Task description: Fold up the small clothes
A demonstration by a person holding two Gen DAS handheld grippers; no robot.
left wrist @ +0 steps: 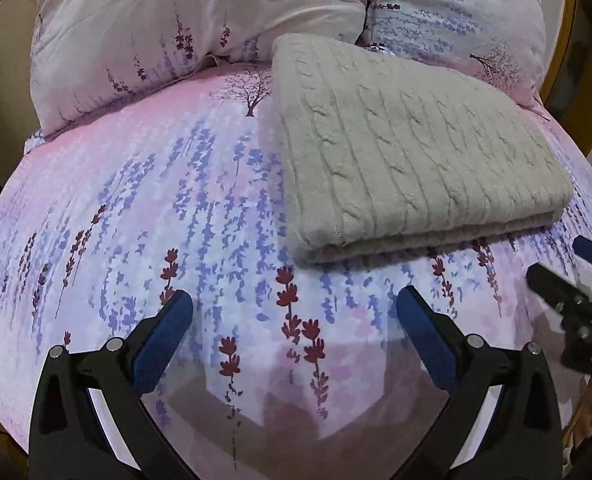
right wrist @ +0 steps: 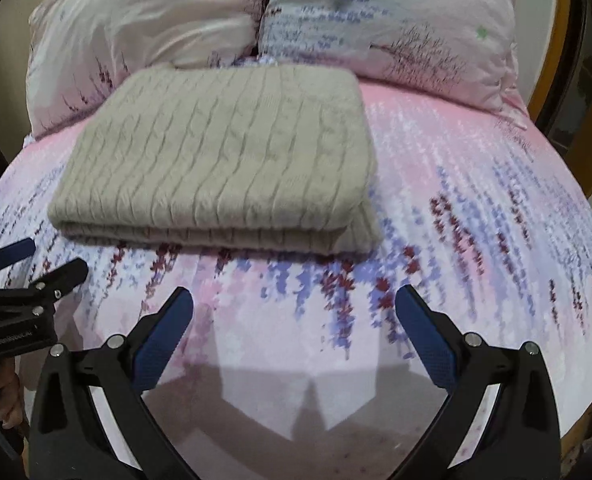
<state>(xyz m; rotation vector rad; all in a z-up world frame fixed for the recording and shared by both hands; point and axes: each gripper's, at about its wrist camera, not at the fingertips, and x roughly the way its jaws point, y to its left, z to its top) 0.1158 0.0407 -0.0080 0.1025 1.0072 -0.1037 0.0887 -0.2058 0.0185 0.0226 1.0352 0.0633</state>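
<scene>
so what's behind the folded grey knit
Two floral pillows sit side by side behind the grey knit, on the same bedsheet. The knit's far edge hides the pillows' lower parts, and whatever is under the knit.

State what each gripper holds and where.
Nothing: left gripper and right gripper are both open, short of the folded grey sweater.

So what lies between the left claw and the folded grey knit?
Only bare floral bedsheet. In the left wrist view, nothing else sits between the open left claw and the grey knit.
</scene>
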